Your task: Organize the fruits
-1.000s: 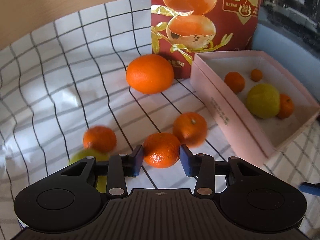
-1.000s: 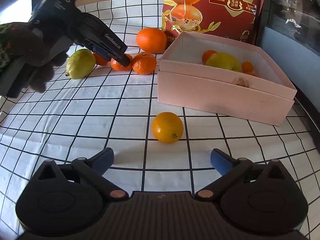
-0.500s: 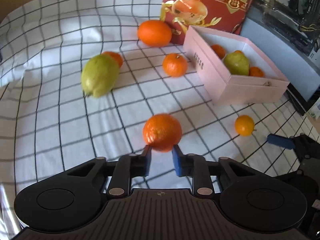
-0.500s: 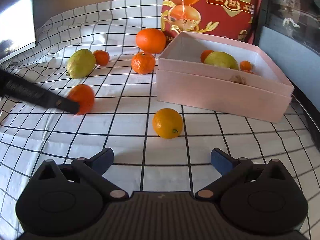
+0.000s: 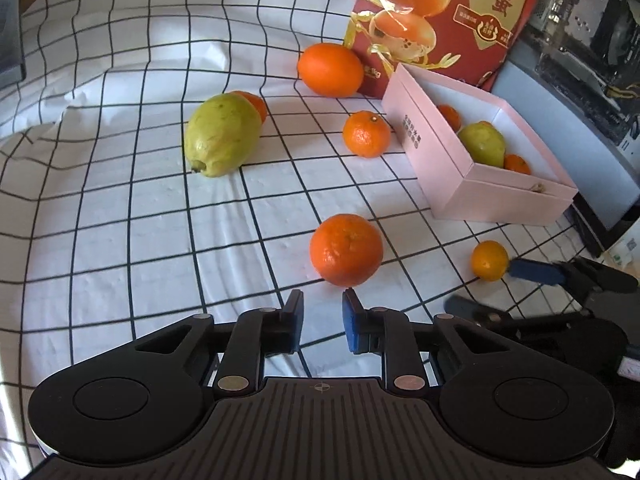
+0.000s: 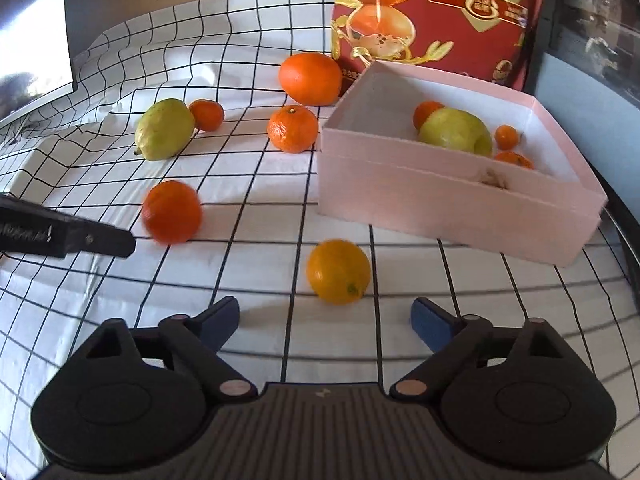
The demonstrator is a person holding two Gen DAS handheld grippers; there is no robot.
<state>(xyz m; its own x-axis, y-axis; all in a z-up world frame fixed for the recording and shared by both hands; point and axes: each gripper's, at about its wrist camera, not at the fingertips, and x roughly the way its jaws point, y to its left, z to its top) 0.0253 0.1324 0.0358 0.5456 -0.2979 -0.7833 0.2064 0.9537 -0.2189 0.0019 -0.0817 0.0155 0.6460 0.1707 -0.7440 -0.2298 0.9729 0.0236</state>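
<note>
Across the left wrist view, the pink box (image 5: 460, 168) at right holds a pear and small oranges, while a guava (image 5: 222, 134) and four oranges lie loose on the checked worktop (image 5: 120, 220); the left claw (image 5: 322, 314), narrowly parted and empty, sits just behind one mandarin (image 5: 346, 250). Lower centre of the right view, the wide-open, empty right claw (image 6: 325, 320) faces a yellow-orange fruit (image 6: 338, 271) and shows the box's inside more fully.

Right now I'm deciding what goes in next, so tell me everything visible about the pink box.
The pink box is a shallow, lidless, cardboard-looking rectangle, pale pink outside, white inside, with small print on one side. It sits flat on the checked cloth before the red bag. Inside are a green fruit and small oranges. Neither gripper touches it.
</note>
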